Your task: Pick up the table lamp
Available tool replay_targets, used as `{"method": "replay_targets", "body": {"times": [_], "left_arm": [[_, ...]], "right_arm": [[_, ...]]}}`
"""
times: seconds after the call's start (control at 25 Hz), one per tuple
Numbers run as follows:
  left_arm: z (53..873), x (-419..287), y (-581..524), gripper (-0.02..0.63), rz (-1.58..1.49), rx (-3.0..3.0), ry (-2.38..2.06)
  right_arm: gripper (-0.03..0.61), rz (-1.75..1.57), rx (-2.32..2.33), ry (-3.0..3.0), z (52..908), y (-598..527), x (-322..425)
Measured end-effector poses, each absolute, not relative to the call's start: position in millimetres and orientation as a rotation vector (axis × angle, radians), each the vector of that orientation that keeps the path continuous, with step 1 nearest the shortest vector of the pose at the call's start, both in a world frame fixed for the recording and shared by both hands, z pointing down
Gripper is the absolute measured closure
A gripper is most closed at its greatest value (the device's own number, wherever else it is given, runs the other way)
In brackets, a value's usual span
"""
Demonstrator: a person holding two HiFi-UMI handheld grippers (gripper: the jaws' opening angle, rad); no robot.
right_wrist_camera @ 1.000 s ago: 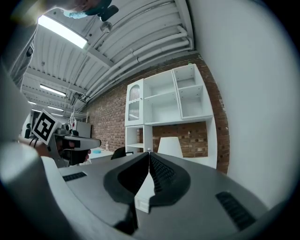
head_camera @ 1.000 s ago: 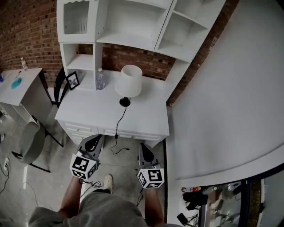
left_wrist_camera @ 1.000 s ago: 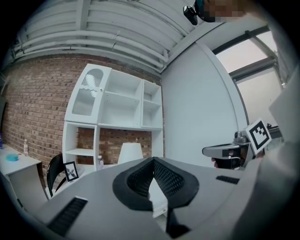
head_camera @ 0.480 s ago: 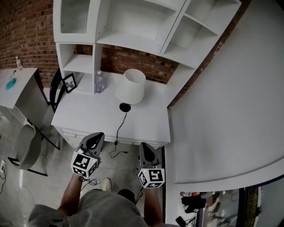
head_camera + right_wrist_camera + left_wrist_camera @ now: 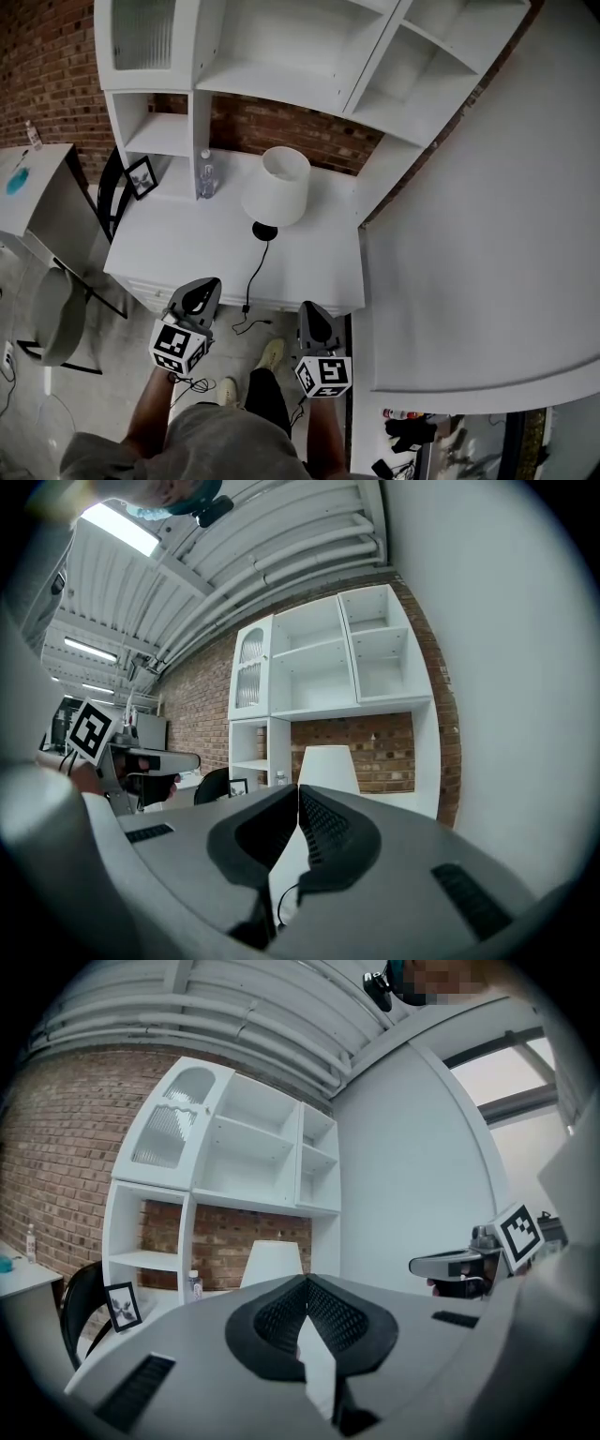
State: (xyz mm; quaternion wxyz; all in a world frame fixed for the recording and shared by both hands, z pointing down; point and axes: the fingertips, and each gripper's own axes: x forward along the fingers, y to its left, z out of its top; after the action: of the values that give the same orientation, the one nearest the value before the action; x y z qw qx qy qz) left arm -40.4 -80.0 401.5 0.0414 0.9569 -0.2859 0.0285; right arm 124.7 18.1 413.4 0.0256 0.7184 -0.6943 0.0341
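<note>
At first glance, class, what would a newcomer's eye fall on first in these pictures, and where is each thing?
The white-shaded table lamp stands out, upright near the back of the white desk, its black cord trailing over the front edge. Above it rises a white shelf unit against a brick wall. Nearest the viewer, the left hand-held gripper and right hand-held gripper point level at the desk, both shut and empty.

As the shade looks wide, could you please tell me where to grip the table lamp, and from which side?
Probably low on the table lamp, at its small dark base under the flaring shade, which looks too broad. Come level from the front edge of the desk; shelves close off the back.
</note>
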Motion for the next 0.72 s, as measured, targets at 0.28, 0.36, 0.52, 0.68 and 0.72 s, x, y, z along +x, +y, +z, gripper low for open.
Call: {"method": "replay_targets", "body": {"times": [0.28,0.36,0.52,0.68,0.72], "left_arm": [[407,-19,-123,0.611,0.096,2.925,-0.94],[406,-11,-139,0.611,0.091,2.923,-0.964],[414,9,-169,0.611,0.117,2.914,-0.986],[425,26,-204,0.611,0.107,2.893,-0.984],[427,30,-212,0.611,0.105,2.889,-0.986]], "right_arm": [[0.555,0.102,2.15,-2.21,424,-34,145],[0.555,0.099,2.141,-2.224,425,-52,155],[0.555,0.101,2.124,-2.233,432,-90,177],[0.555,0.107,2.105,-2.247,440,-127,192],[0.555,0.115,2.102,-2.25,443,-135,196]]}}
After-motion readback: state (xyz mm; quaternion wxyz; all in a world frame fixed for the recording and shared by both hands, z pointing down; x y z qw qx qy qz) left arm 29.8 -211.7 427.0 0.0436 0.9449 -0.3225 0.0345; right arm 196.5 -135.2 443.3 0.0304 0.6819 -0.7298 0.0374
